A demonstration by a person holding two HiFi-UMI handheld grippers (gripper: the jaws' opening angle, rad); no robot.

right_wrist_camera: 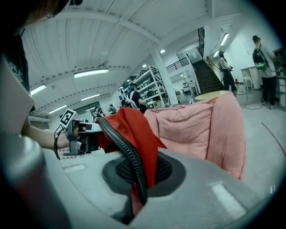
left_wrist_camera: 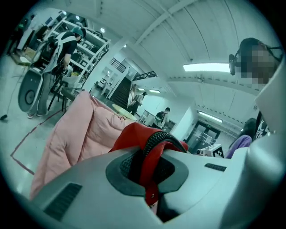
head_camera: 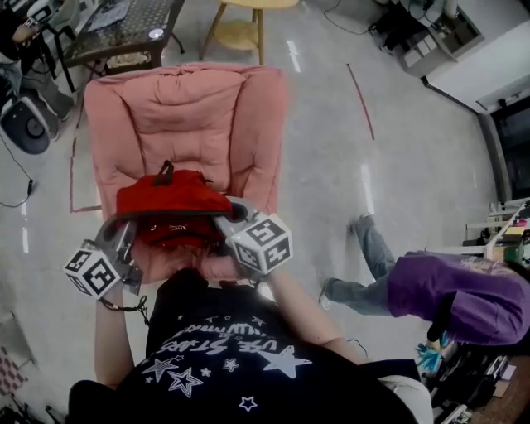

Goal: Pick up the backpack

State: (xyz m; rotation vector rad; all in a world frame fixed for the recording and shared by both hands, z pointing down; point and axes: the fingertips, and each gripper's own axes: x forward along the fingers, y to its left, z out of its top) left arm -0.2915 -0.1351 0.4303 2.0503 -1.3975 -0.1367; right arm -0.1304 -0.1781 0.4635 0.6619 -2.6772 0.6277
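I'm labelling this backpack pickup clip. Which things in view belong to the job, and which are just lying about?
Job: red backpack; left tool and right tool, each shut on a strap of it.
Lying about: pink lounge chair; wooden stool; dark table; person in purple; red floor tape.

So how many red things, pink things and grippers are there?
red backpack: 1
pink chair: 1
grippers: 2, the left gripper and the right gripper, each shut on a backpack strap
total: 4
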